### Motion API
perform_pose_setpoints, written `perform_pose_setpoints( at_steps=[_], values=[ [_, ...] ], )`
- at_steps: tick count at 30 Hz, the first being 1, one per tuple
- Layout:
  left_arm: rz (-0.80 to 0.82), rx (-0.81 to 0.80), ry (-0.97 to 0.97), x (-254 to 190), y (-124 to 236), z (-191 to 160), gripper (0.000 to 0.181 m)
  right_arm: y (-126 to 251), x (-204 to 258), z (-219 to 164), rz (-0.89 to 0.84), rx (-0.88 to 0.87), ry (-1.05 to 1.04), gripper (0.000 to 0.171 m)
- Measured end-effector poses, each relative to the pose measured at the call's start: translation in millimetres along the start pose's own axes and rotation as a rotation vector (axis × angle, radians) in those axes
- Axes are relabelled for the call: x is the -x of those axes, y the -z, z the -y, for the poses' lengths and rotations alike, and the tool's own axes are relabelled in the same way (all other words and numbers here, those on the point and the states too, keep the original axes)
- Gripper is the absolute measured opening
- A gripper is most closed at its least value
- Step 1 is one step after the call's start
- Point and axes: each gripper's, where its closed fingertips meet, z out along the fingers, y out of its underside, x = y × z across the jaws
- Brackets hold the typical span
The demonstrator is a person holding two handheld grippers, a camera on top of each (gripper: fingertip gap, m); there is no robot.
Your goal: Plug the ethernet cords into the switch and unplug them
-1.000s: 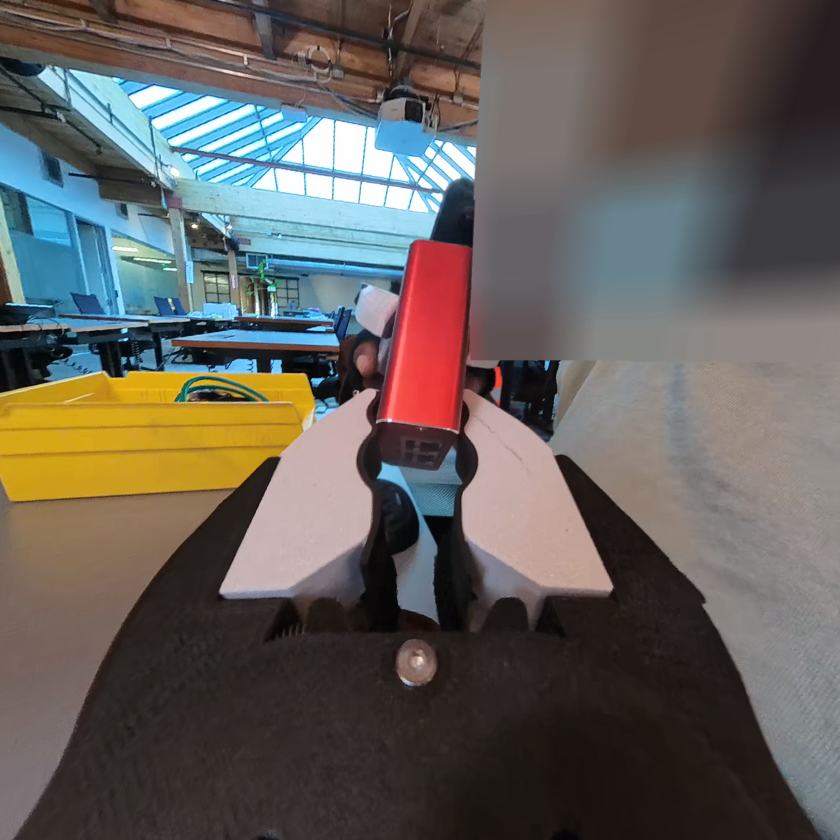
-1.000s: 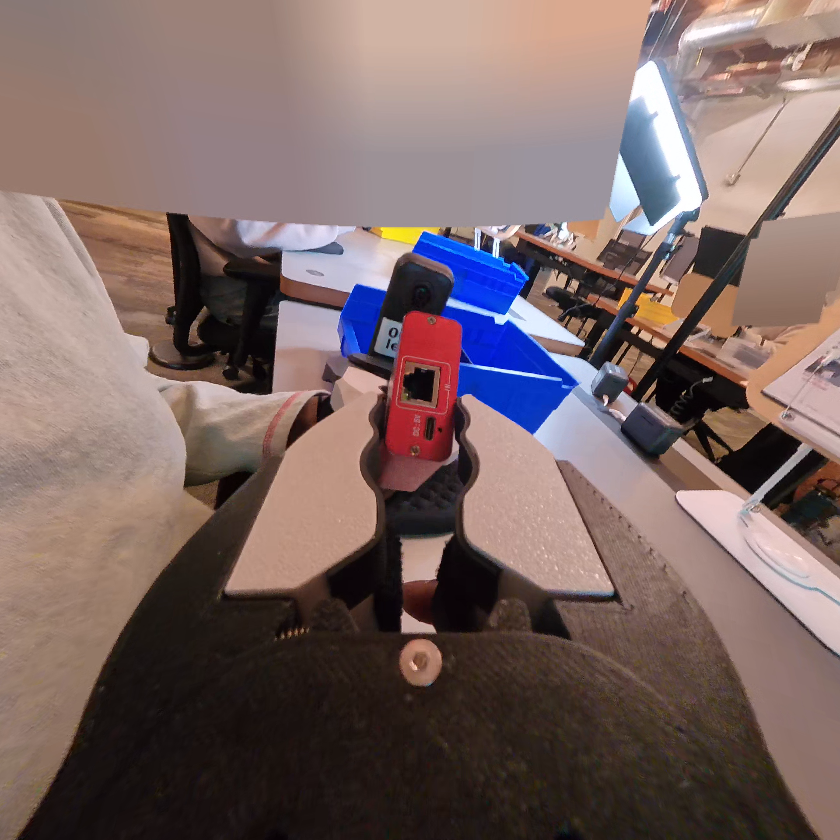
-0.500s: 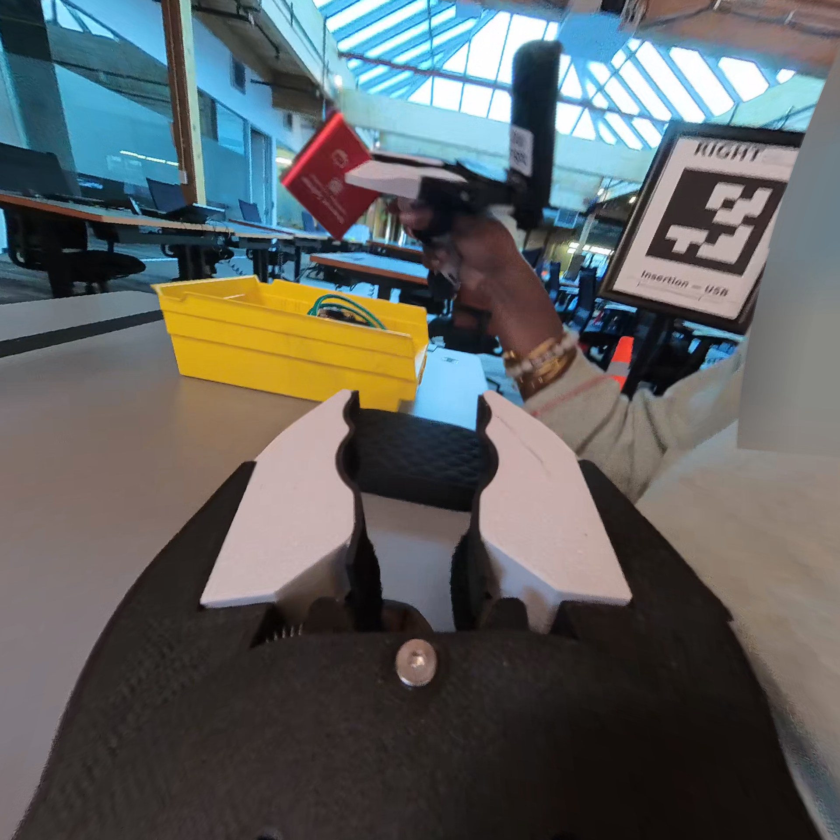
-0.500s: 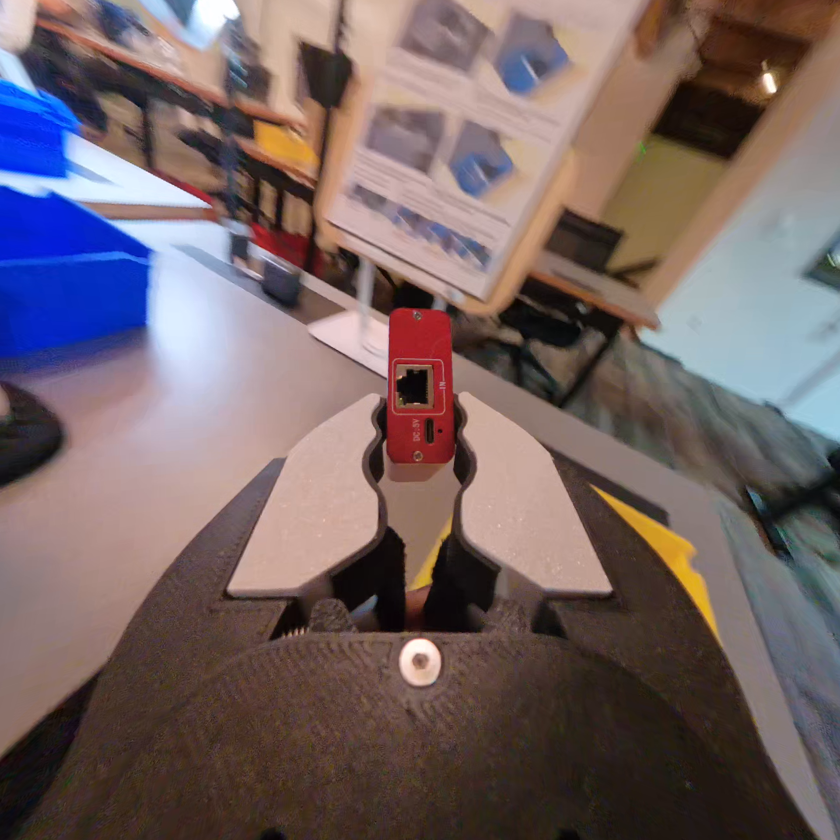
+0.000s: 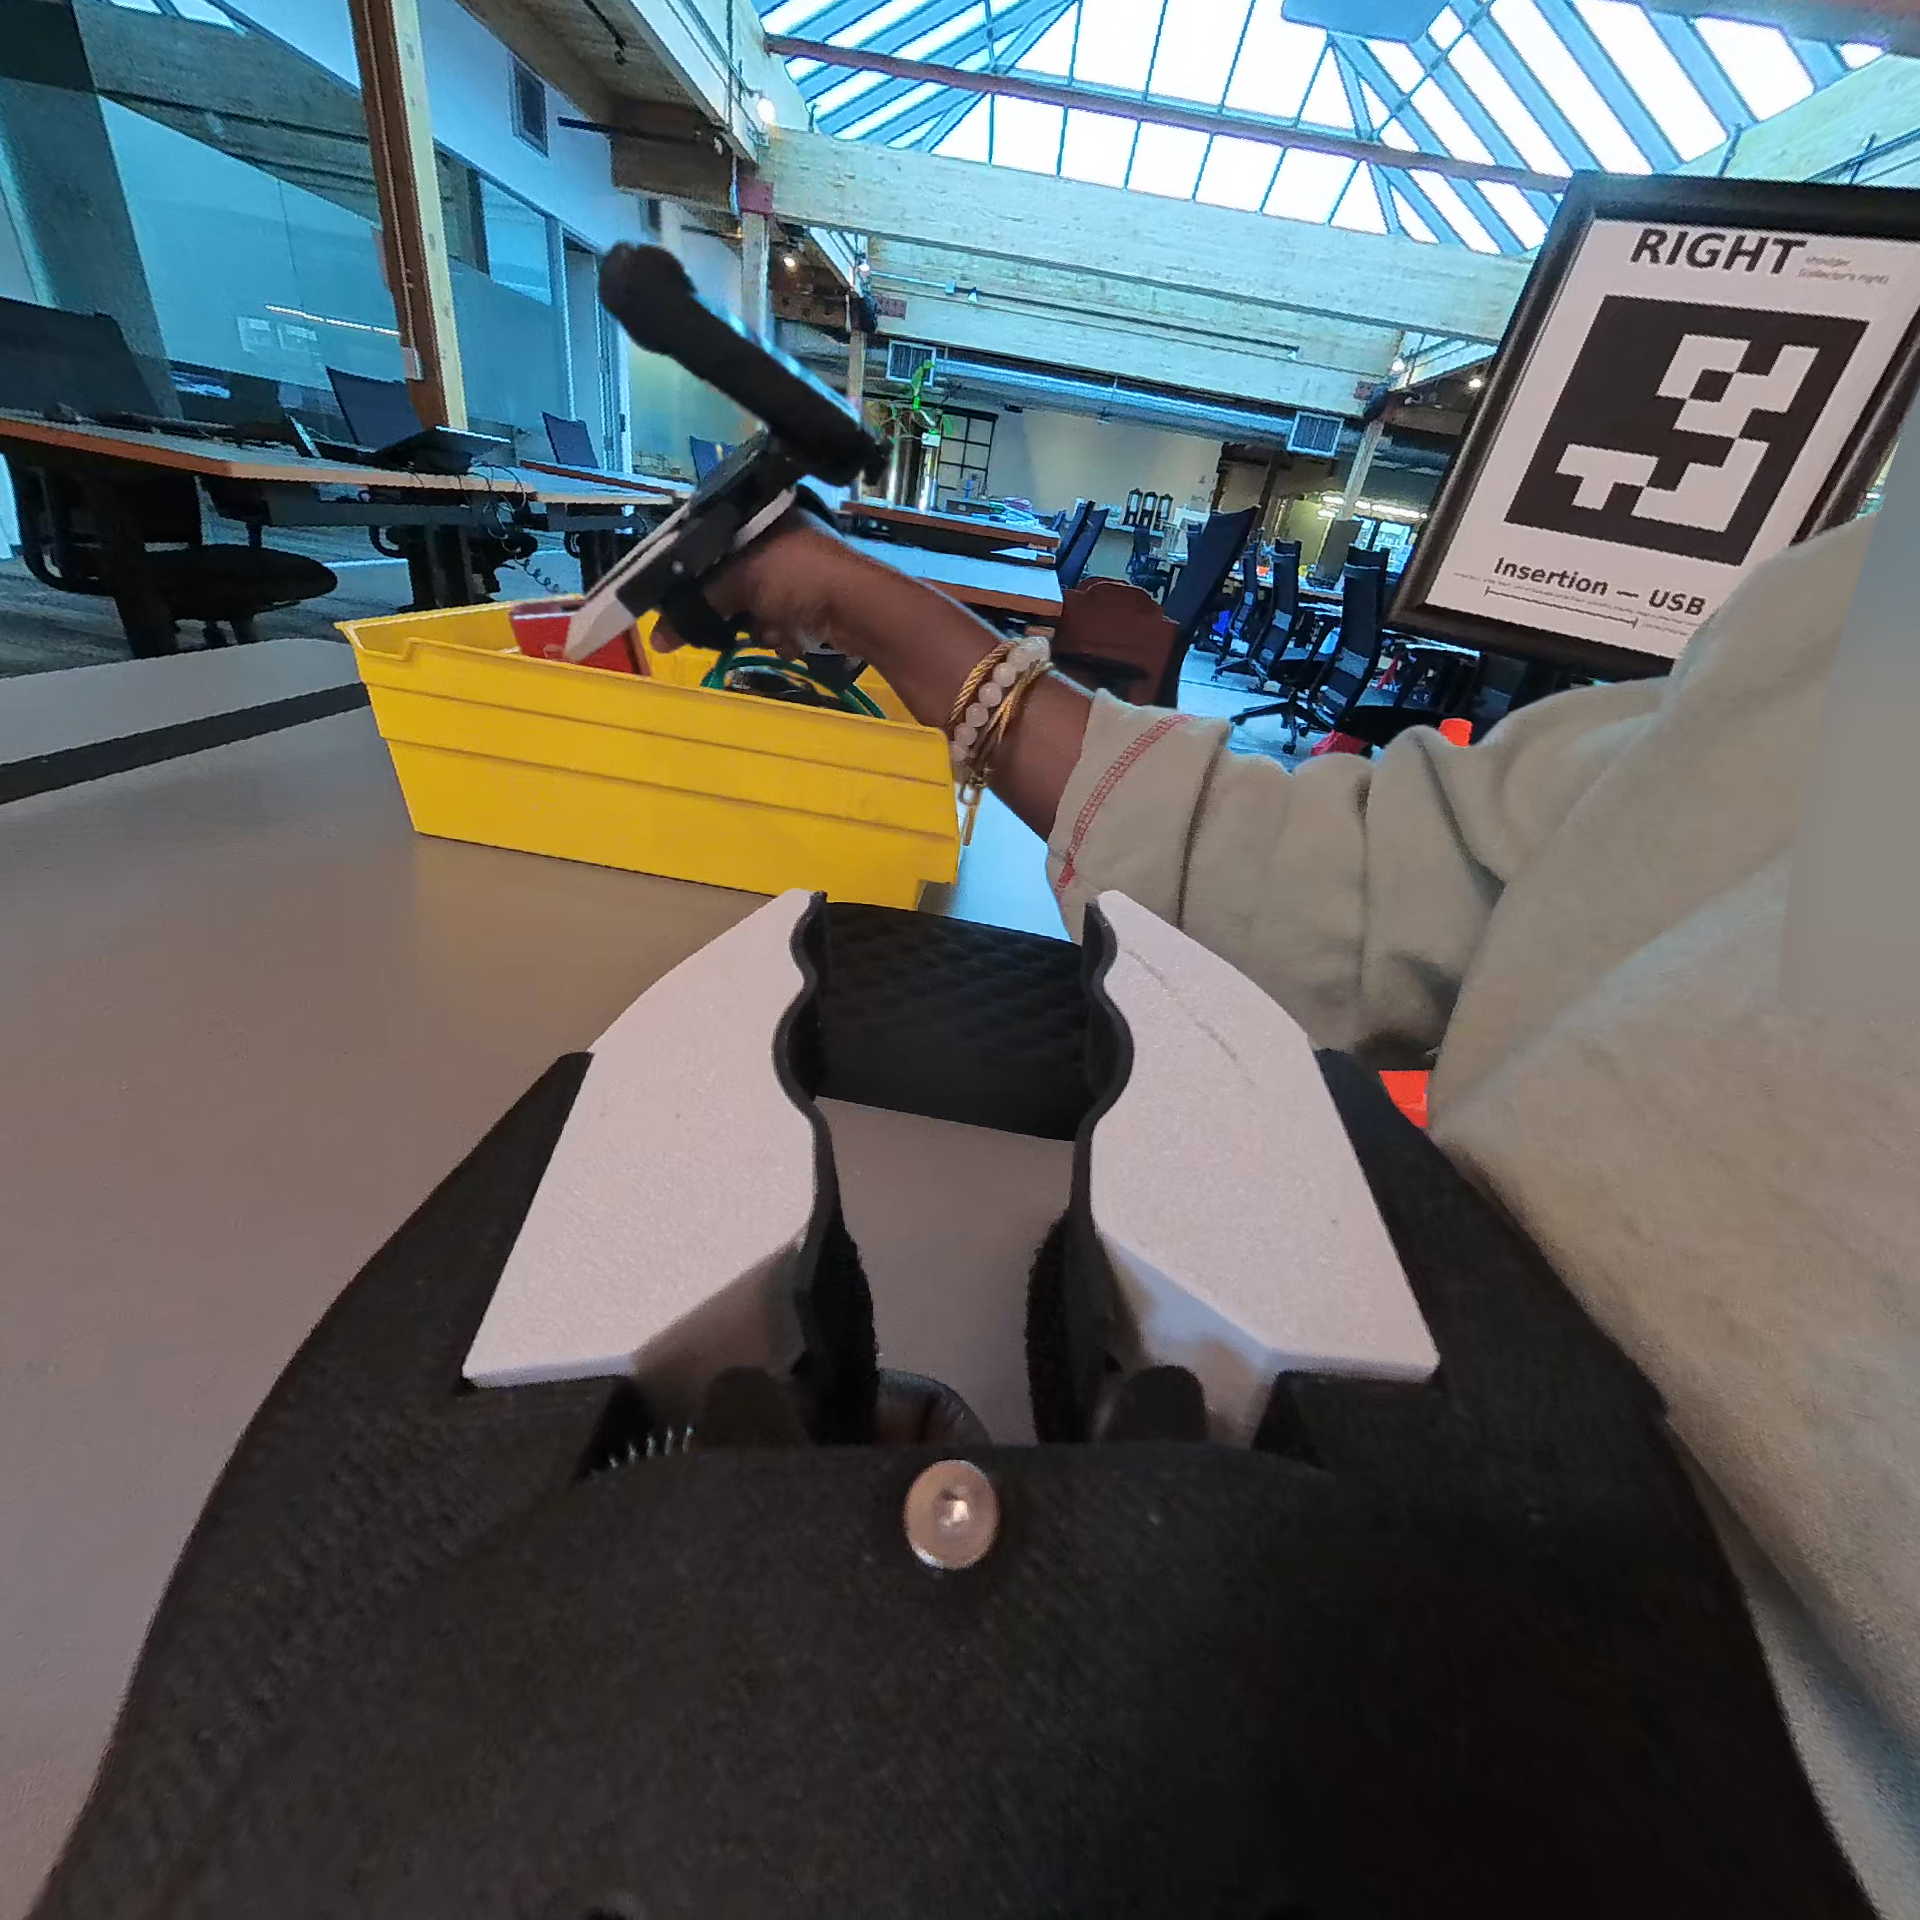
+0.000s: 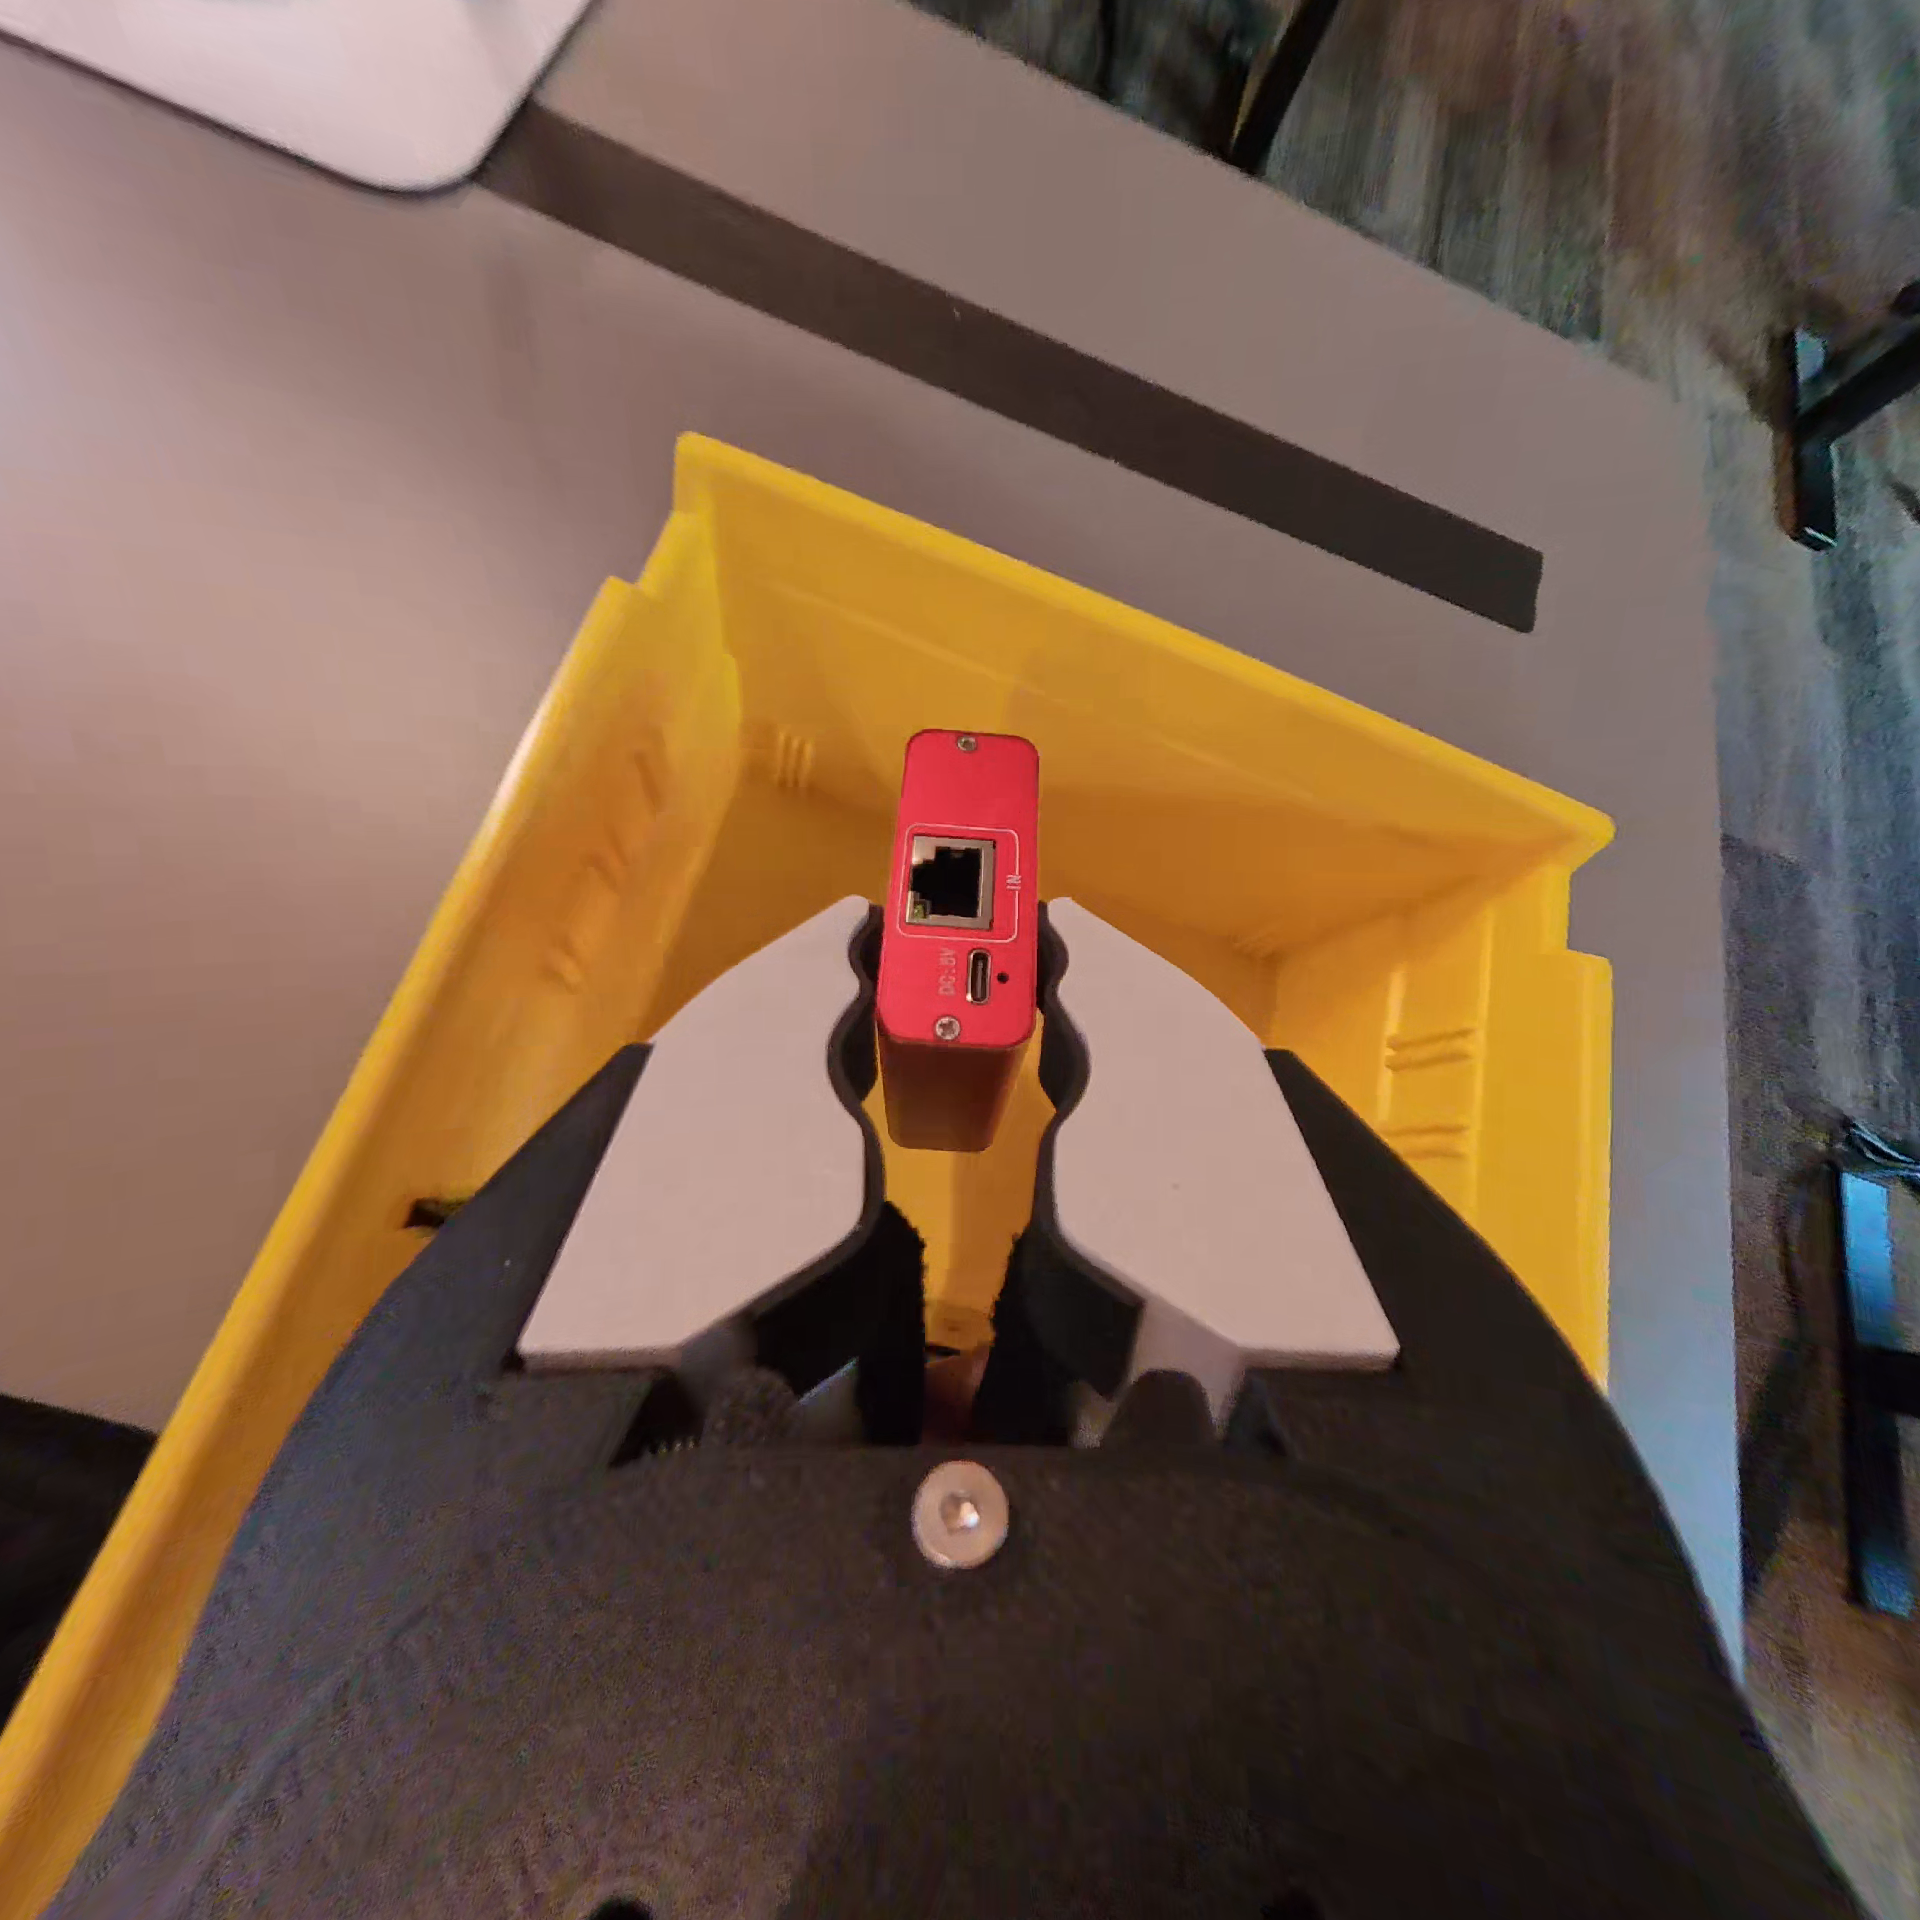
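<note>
Over yellow bin [image 6: 1143,727], claw-held switch [image 6: 961,914]

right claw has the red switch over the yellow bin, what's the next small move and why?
Probably lower a little further and open the right claw to set the red switch down in the yellow bin. It is shut on the switch, tilted down inside the bin walls, with bare bin floor below. The green cords lie in the same bin, and the left claw is open and empty.
</note>
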Motion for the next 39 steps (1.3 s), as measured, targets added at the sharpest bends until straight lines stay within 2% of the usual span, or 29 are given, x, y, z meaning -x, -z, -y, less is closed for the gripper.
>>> perform_pose_setpoints(
  at_steps=[12, 19, 21, 23, 25, 28, 32, 36, 38, 39],
  values=[
    [0.012, -0.003, 0.01, 2.3, 0.7, 0.4, 0.045, -21.7, -1.2, -23.0, -0.02, 0.245, 0.042, 0.028],
    [0.017, -0.001, 0.011, 2.9, 0.5, -0.1, 0.044, -17.5, -3.2, -25.2, -0.041, 0.24, 0.024, 0.027],
    [0.018, -0.001, 0.012, 3.3, 0.5, -0.3, 0.044, -9.6, -1.9, -21.1, -0.04, 0.202, 0.009, 0.029],
    [0.019, -0.002, 0.014, 3.6, 0.7, -0.2, 0.044, 6.3, 1.2, -12.1, -0.044, 0.136, -0.002, 0.041],
    [0.021, -0.003, 0.016, 4.0, 0.7, -0.1, 0.044, 31.4, 12.6, -0.6, -0.021, 0.047, 0.005, 0.053],
    [0.028, -0.001, 0.012, 4.5, 0.4, -0.4, 0.044, 79.1, 51.2, 6.4, 0.093, -0.081, 0.061, 0.06],
    [0.039, 0.017, -0.012, 3.6, -1.3, -2.4, 0.044, 124.7, 105.4, -28.9, 0.21, -0.089, 0.156, 0.062],
    [0.045, 0.033, -0.015, 4.2, -2.9, -4.9, 0.044, 129.5, 133.8, -94.3, 0.247, 0.129, 0.16, 0.06],
    [0.046, 0.029, -0.009, 5.0, -2.6, -4.5, 0.044, 121.1, 138.5, -112.2, 0.232, 0.196, 0.176, 0.051],
    [0.046, 0.024, -0.004, 5.5, -2.2, -3.8, 0.043, 115.1, 136.0, -115.7, 0.2, 0.205, 0.192, 0.038]
  ],
)
